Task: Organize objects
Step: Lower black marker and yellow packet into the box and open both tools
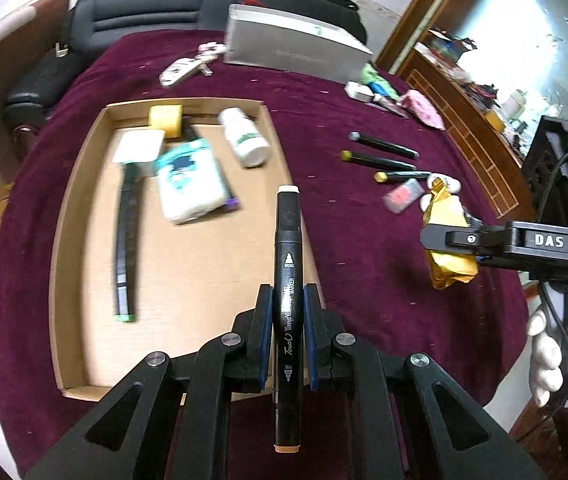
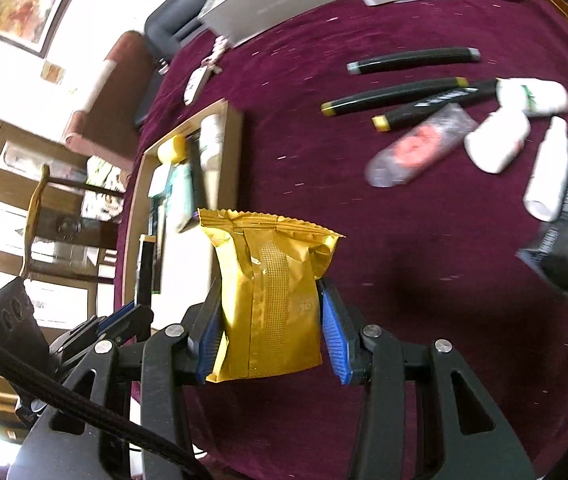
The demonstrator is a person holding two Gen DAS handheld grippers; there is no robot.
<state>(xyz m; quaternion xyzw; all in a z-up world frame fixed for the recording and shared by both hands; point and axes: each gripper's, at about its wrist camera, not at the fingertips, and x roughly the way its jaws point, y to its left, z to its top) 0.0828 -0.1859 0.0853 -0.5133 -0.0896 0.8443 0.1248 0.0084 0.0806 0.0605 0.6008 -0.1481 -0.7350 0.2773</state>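
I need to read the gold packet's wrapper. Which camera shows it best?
The right wrist view: the gold packet fills the centre, facing the camera, in the right gripper. The left wrist view shows it small, off to the side, partly covered.

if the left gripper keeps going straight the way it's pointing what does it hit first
Probably the cardboard tray's right wall, or the white bottle just inside it; depth is unclear. The left gripper holds a black marker that would arrive first.

Maroon cloth on table, black sofa behind, wood cabinet w/ glass, bright window.
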